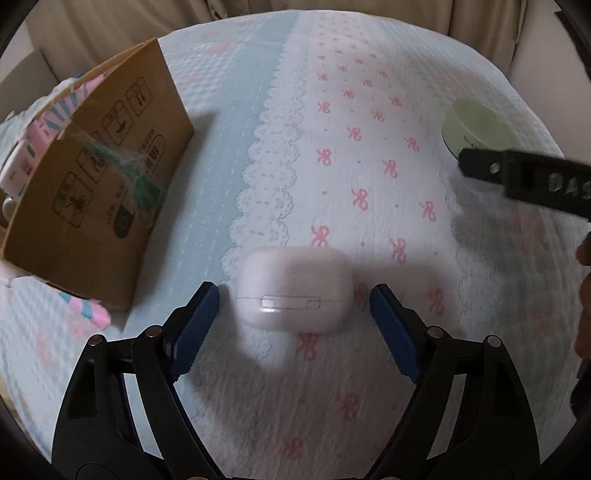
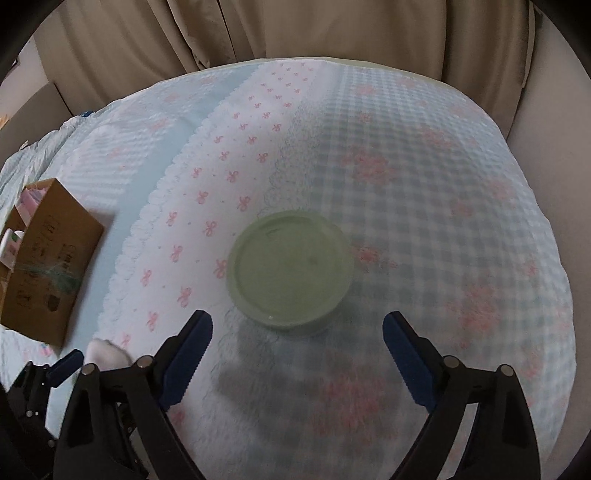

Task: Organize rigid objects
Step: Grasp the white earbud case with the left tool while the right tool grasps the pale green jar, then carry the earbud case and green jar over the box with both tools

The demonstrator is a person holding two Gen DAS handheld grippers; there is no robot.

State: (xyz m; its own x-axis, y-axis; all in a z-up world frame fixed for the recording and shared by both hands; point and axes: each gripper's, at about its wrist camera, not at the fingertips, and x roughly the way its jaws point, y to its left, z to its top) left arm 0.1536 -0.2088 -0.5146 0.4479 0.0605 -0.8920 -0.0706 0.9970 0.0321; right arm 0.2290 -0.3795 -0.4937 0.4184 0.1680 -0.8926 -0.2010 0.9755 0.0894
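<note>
On the bedspread [image 1: 369, 110], two unclenched tongs, left [image 1: 294, 293] and right [image 2: 297, 323], flank one earbud case [image 1: 293, 288] and one green tub [image 2: 290, 267].

1. Your right gripper [image 2: 297, 332] points down at the bed [image 2: 424, 192]; its blue-padded jaws stand wide, nothing pressed between them.
2. A green tub [image 2: 290, 267], lid on, sits just ahead of the fingertips, near the bed's middle, touching neither pad.
3. The tub rests where the bow-print strip meets the checked part of the cover.
4. A cardboard box [image 2: 51, 262] stands open at the bed's left edge, well apart from the tub.
5. Your left gripper [image 2: 68, 363] shows at the lower left, beside a white case [image 2: 107, 354].
6. Curtains [image 2: 295, 29] hang beyond the far edge.
</note>
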